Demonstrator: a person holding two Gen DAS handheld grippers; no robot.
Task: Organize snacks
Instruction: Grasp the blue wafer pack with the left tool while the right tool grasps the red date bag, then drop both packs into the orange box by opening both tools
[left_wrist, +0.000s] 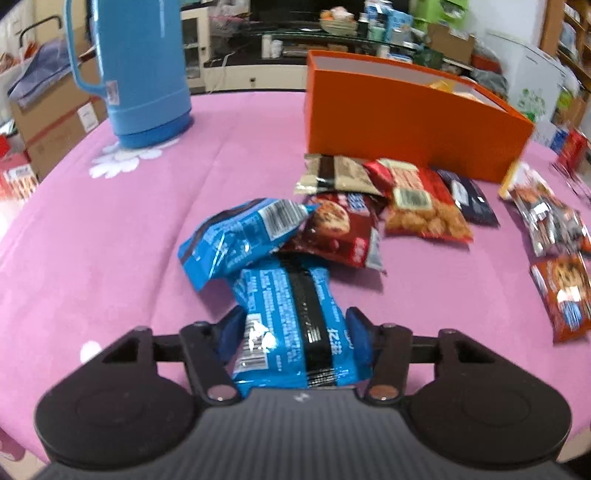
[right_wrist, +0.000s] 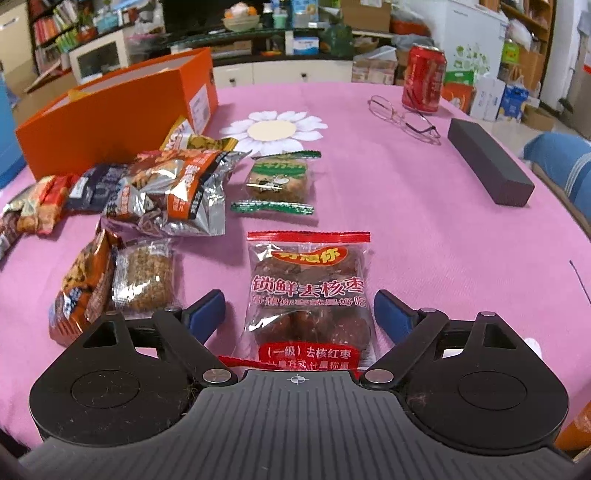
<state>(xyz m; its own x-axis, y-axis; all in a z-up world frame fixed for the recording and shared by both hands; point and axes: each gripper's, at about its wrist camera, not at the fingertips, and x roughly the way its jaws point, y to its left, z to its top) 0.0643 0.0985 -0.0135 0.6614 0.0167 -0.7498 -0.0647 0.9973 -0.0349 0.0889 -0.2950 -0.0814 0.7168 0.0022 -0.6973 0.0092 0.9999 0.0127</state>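
Left tongs (left_wrist: 291, 332) pinch crinkly blue foil packet (left_wrist: 291, 325); right tongs (right_wrist: 299, 314) gape around flat clear date pouch (right_wrist: 308, 295), pads clear, on pink cloth worktop (right_wrist: 424, 221).

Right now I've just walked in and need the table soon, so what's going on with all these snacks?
A person is sorting snack packets with two handheld grippers. The left gripper is shut on a blue packet. The right gripper is open around a red-date packet lying on the pink tablecloth. More packets sit loose beside the open orange box.
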